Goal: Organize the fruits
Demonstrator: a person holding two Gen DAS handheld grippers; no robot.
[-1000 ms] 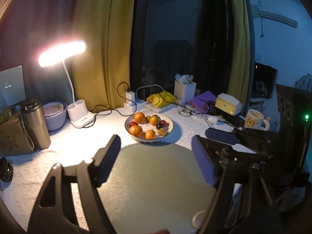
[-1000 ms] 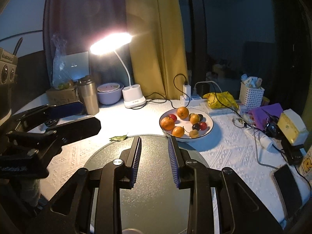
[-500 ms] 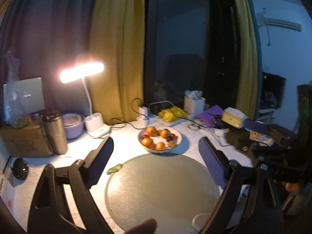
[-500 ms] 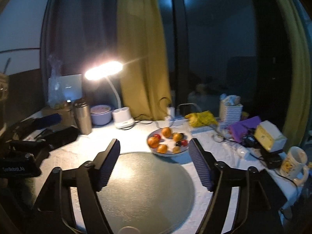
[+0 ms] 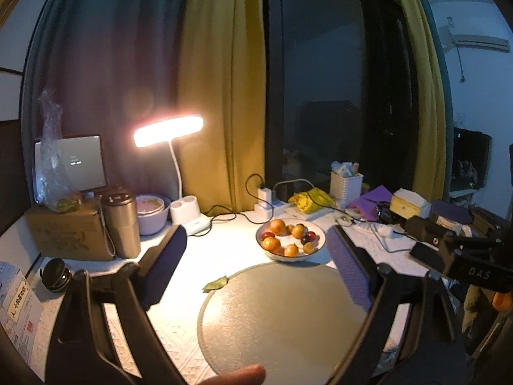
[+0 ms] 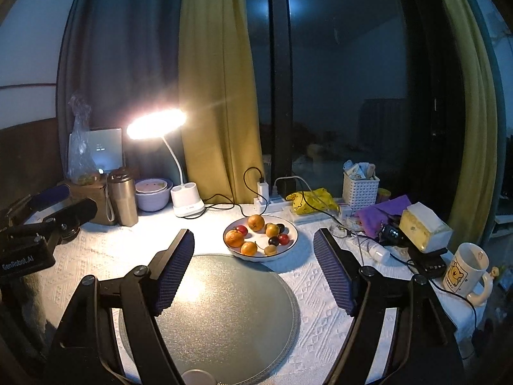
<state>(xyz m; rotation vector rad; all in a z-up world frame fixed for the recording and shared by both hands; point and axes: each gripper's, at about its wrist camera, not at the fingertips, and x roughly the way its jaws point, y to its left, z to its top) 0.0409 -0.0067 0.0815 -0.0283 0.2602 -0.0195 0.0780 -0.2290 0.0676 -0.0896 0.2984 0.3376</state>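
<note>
Black fingers with blue ribbed pads frame both views: the right gripper stands wide with nothing between its jaws, and so does the left gripper, also empty.

Below them lies a round frosted-glass mat, bare of fruit, on a white embossed tablecloth; a dry leaf sits at the mat's left edge.

Just past the mat's far rim stands the white plate holding all the fruit. I make out three or four oranges, some small dark or red round fruits and a few yellowish ones, though what kind these are is hard to tell in this dim light.

The oranges should be light, firm and slightly yielding, with a skin that grips well; taking each across its widest part seems best. The small fruits look smooth and glossy, so they may roll or squirt from the pads, and they would bruise under a hard squeeze; a gentle, centred pinch suits them.

Further back are a lit desk lamp, a steel tumbler, a lilac bowl, a cardboard box and chargers with cables. To the right sit a white basket, purple cloth and a mug. Yellow curtains flank a dark window behind.
</note>
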